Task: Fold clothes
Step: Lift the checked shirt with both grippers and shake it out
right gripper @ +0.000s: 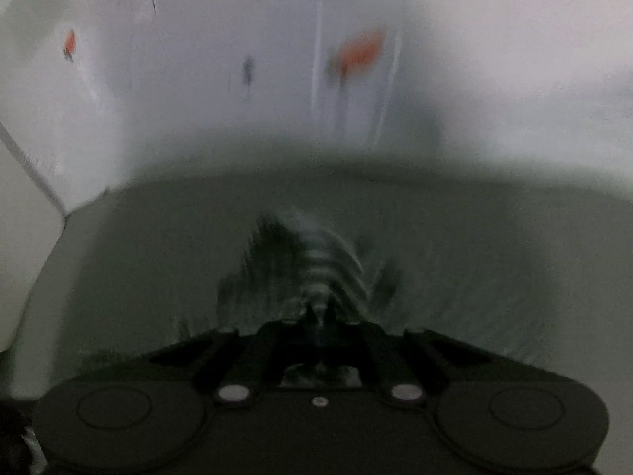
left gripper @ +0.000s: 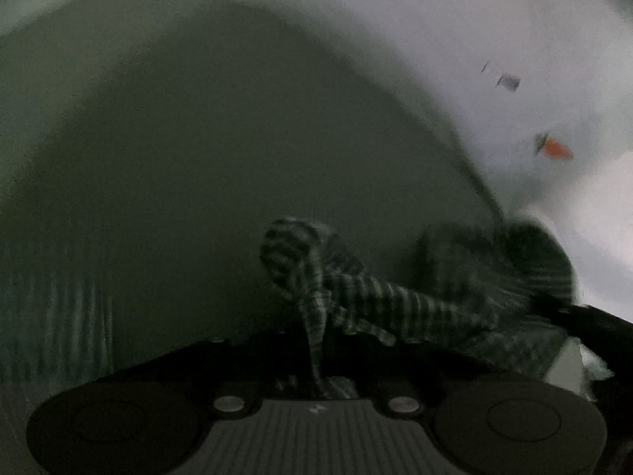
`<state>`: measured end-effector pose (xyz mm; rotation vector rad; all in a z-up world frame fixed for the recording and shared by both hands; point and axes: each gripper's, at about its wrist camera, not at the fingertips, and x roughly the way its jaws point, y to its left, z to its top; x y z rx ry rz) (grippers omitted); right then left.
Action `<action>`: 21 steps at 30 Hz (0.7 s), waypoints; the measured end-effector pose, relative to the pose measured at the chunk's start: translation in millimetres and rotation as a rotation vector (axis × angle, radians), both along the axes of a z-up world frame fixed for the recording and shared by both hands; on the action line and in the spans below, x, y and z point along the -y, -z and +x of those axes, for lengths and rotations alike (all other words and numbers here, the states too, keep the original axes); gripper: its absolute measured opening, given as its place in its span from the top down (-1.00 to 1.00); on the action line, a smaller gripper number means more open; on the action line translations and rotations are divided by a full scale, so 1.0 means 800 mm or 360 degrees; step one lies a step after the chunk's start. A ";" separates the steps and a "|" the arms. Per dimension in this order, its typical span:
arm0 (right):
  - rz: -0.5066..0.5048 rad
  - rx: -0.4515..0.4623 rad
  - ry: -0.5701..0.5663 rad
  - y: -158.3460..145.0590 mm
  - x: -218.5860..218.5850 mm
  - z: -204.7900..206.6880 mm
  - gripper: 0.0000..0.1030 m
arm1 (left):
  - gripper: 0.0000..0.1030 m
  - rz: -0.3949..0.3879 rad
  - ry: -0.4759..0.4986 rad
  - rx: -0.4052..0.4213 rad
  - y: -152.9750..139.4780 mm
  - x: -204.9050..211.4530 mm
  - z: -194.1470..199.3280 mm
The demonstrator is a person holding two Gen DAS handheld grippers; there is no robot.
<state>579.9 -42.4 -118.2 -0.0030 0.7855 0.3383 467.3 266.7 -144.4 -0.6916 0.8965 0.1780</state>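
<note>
We see the left gripper point(left gripper: 316, 340) with its fingers pressed together on a bunch of striped cloth point(left gripper: 356, 297), dark with pale bands, which rises from between the tips and twists off to the right in a rope-like fold. It runs to a dark, blurred heap at the right edge of the left wrist view, over a dull green surface point(left gripper: 178, 158) that fills most of that view. Beyond the surface lies a pale wall point(left gripper: 514, 39) with a small orange mark point(left gripper: 556, 148).

In the right wrist view, the right gripper point(right gripper: 318, 318) is likewise closed on the striped cloth point(right gripper: 316, 261), which stretches away from its tips, heavily blurred. The green surface point(right gripper: 494, 257) lies below and around it, and the pale wall point(right gripper: 198, 99) behind carries orange smears point(right gripper: 362, 51)
</note>
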 end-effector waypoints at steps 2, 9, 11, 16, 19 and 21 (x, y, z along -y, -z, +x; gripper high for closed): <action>-0.0041 0.0246 0.0045 -0.059 0.019 0.011 0.99 | 0.95 0.0073 -0.0019 0.0127 -0.042 -0.014 0.025; -0.0124 0.1123 0.0133 -0.297 0.073 -0.015 0.99 | 0.92 0.0361 0.0037 0.0970 -0.334 -0.001 0.036; -0.0077 0.1345 0.0160 -0.357 0.092 -0.051 0.99 | 0.92 0.0470 0.0065 0.1237 -0.422 0.025 -0.003; 0.0125 0.1761 0.0218 -0.448 0.156 -0.172 0.99 | 0.92 0.0780 0.0137 0.1825 -0.597 0.096 -0.118; 0.0242 0.1765 0.0142 -0.438 0.201 -0.246 0.99 | 0.91 0.0885 0.0172 0.1865 -0.584 0.133 -0.189; 0.0302 0.1654 0.0085 -0.407 0.224 -0.277 0.99 | 0.91 0.0858 0.0192 0.1631 -0.520 0.145 -0.206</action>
